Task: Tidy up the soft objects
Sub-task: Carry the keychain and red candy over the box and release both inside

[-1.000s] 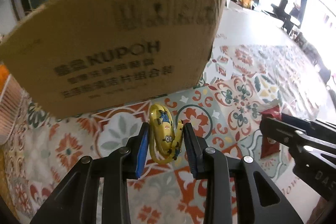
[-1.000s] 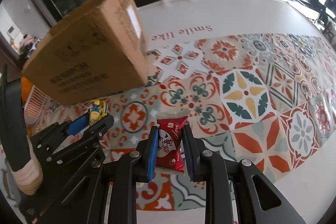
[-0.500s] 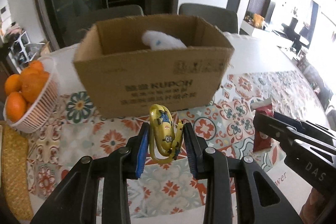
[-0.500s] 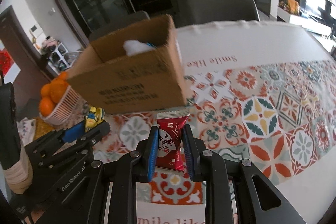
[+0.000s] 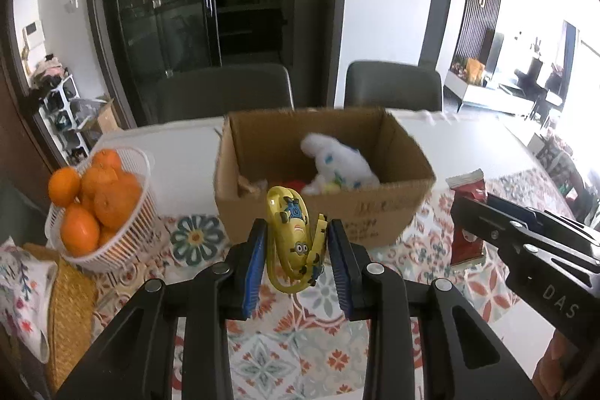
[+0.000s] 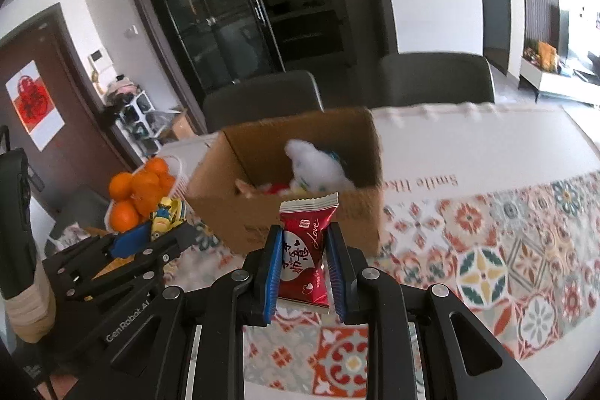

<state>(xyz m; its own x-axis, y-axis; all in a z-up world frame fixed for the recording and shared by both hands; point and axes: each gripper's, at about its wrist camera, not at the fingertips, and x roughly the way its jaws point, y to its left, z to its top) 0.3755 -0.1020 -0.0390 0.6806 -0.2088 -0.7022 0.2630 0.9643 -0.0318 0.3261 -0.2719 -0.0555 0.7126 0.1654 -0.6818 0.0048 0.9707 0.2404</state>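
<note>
Left gripper [image 5: 296,259] clamped on yellow minion toy [image 5: 294,238]; right gripper [image 6: 303,261] clamped on red snack packet [image 6: 304,252]. Both held above patterned tablecloth [image 6: 487,265], just before open cardboard box [image 5: 322,175] containing white plush [image 5: 339,167].

The cardboard box [image 5: 322,208] stands open-topped; its near wall rises ahead, and a white plush toy [image 5: 337,167] fills its right side. Left of the box, an orange basket [image 5: 123,235] blocks; right lies bare tablecloth [image 6: 525,250].

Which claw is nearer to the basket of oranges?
Left. The left claw is beside the basket of oranges; the right claw is farther away, on the left claw's other side.
</note>
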